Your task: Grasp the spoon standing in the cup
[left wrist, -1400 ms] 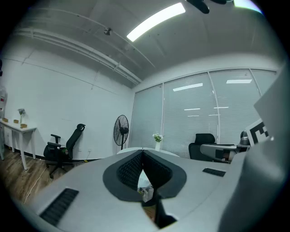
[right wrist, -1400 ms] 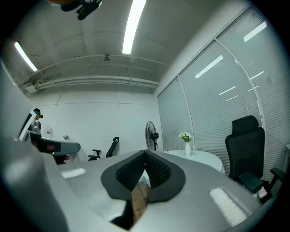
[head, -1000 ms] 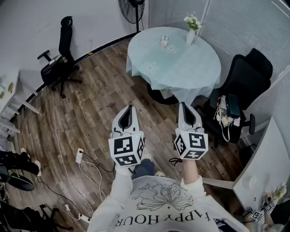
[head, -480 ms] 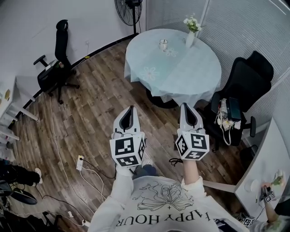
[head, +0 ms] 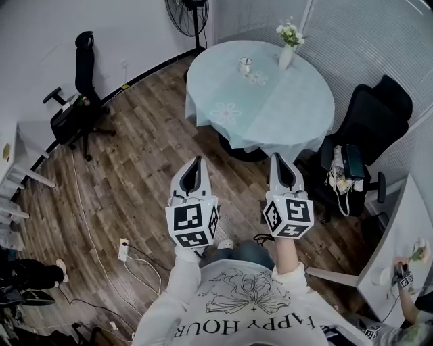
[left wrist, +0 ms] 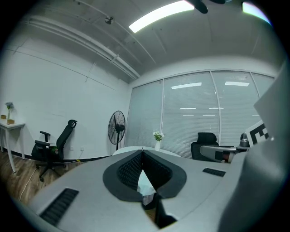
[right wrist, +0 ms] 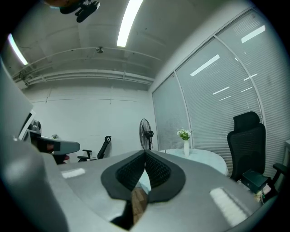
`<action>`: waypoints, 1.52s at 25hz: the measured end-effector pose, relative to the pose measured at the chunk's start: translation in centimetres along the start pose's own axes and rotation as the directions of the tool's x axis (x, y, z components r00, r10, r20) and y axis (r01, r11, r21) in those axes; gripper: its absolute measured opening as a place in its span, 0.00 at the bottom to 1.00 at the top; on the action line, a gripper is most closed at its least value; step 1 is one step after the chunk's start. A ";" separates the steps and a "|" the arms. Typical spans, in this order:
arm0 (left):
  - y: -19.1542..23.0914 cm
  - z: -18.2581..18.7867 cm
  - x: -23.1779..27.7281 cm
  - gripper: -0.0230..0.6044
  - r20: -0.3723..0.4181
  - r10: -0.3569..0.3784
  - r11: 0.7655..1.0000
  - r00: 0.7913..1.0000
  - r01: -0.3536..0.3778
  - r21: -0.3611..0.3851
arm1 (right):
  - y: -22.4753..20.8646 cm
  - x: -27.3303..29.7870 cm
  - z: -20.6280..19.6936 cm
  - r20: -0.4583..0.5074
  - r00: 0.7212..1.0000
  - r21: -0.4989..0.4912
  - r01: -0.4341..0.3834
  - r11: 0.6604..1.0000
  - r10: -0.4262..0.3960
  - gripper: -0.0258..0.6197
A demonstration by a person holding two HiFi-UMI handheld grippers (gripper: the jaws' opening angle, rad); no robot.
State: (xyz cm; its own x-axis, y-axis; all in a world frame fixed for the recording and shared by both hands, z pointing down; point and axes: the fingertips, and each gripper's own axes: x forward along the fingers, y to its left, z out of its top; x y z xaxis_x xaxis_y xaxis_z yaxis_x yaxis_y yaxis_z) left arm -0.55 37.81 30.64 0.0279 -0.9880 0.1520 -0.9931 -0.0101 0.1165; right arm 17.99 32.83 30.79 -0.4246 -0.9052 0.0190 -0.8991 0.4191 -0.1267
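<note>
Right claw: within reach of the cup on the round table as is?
Probably not: the cup sits on the table's far side, well beyond the shut right claw; only floor lies between.

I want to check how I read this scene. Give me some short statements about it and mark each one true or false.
1. The cup stands on the table. True.
2. The right gripper holds the cup. False: its jaws are shut on nothing, well short of the table.
3. The vase is empty. False: it holds flowers.
4. A fan stands beyond the table. True.
5. The left gripper is open. False: its jaws are together, with nothing between them.
</note>
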 end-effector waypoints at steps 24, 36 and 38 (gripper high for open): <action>5.8 0.4 14.6 0.05 -0.037 0.102 0.995 0.994 -0.103 -0.011 | -3.0 17.9 -1.4 -0.036 0.997 0.020 -0.073 0.997 0.074 0.06; 6.7 3.9 28.6 0.05 -0.027 0.141 0.990 0.990 -0.142 -0.017 | -7.9 32.1 1.0 -0.024 0.993 0.024 -0.118 0.993 0.118 0.06; 6.8 4.3 30.8 0.05 -0.027 0.145 0.989 0.989 -0.146 -0.016 | -8.9 34.3 1.1 -0.026 0.992 0.025 -0.122 0.992 0.123 0.06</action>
State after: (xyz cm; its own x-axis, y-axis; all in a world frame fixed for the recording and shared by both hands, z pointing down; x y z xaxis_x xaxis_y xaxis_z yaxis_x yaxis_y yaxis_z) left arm -6.91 6.69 31.91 -0.1136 -0.9745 0.1934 -0.9846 0.1364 0.1092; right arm 11.50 -2.05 31.51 -0.5343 -0.8448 0.0294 -0.8376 0.5245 -0.1526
